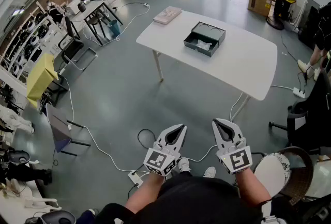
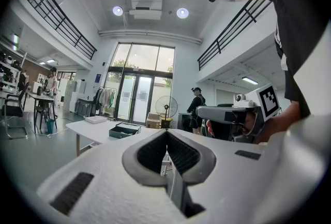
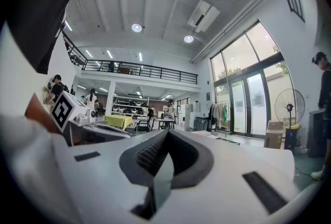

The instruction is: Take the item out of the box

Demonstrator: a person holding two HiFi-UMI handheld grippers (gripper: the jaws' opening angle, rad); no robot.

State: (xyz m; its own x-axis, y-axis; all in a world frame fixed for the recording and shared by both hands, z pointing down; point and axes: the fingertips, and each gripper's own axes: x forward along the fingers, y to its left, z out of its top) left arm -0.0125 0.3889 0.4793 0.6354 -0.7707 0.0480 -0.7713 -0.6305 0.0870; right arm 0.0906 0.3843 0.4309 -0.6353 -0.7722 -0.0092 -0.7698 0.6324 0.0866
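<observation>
Head view: the dark box (image 1: 193, 42) sits open, far off on the white tabletop (image 1: 248, 65), with a pale item (image 1: 204, 46) inside. It looks light and soft, so pinch a raised fold. Near the person, the left tongs (image 1: 180, 129) and right tongs (image 1: 217, 124) are clenched and empty.

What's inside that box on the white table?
The dark box on the table is open, and a pale thing lies inside. It is too far away to tell what it is. The box's near wall covers the part of the inside right behind it.
</observation>
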